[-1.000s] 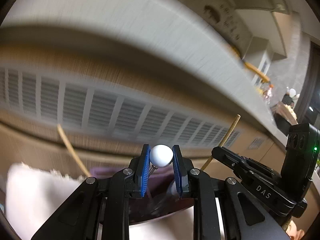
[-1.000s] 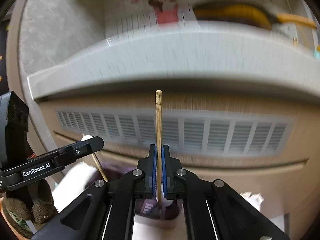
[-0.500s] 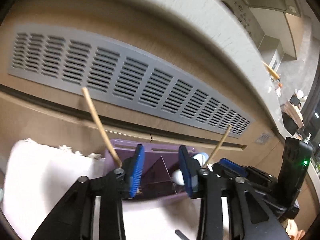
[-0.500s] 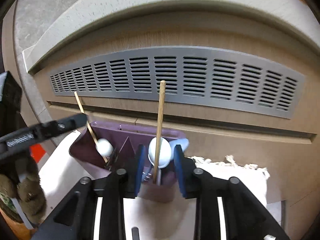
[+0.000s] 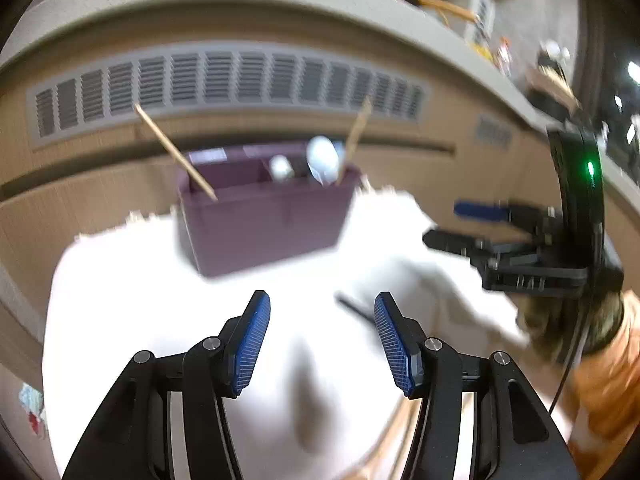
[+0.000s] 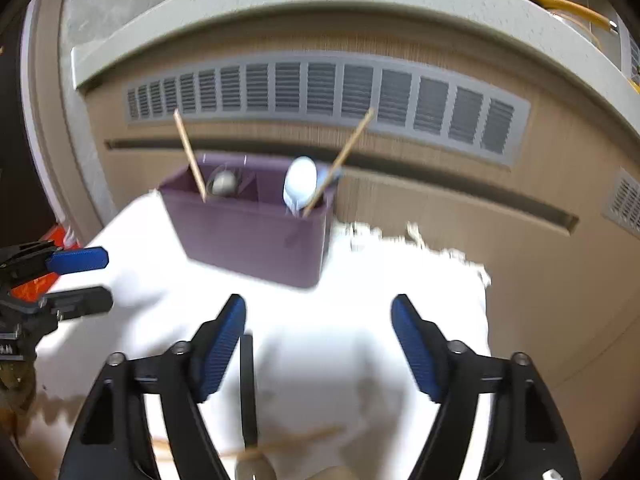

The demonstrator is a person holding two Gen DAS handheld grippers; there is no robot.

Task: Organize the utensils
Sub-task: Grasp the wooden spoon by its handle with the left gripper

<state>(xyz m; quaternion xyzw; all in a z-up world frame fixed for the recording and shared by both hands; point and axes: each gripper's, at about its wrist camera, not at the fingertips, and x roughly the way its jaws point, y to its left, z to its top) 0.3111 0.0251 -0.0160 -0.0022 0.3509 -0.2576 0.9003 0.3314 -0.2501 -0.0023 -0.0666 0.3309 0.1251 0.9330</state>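
Both of our grippers are empty: the left gripper [image 5: 322, 342] and the right gripper [image 6: 318, 350] each have jaws that have just been opening, nothing lies between them, and they hover over the white cloth [image 5: 132, 300]. The task's things are split: two chopsticks [image 6: 190, 156] and two spoons [image 6: 300, 180] already stand in the purple caddy [image 6: 252, 236], which sits at the far edge of the cloth against the wooden panel, while a dark utensil [image 6: 247, 380] and some pale wooden pieces, too blurred to name, lie on the cloth near us. We judge the main risk to be in the next pick: both views are smeared, so a hurried closing could miss the thin dark handle or pinch the cloth with it and drag the caddy. The chopsticks lean outward, and a jaw passing close could knock them out. The two grippers are near each other and could collide over one piece. The right view shows the dark utensil running beside its left jaw and the caddy's divider; the left view shows only its tip [image 5: 352, 308], but also the person's orange sleeve [image 5: 608, 380].
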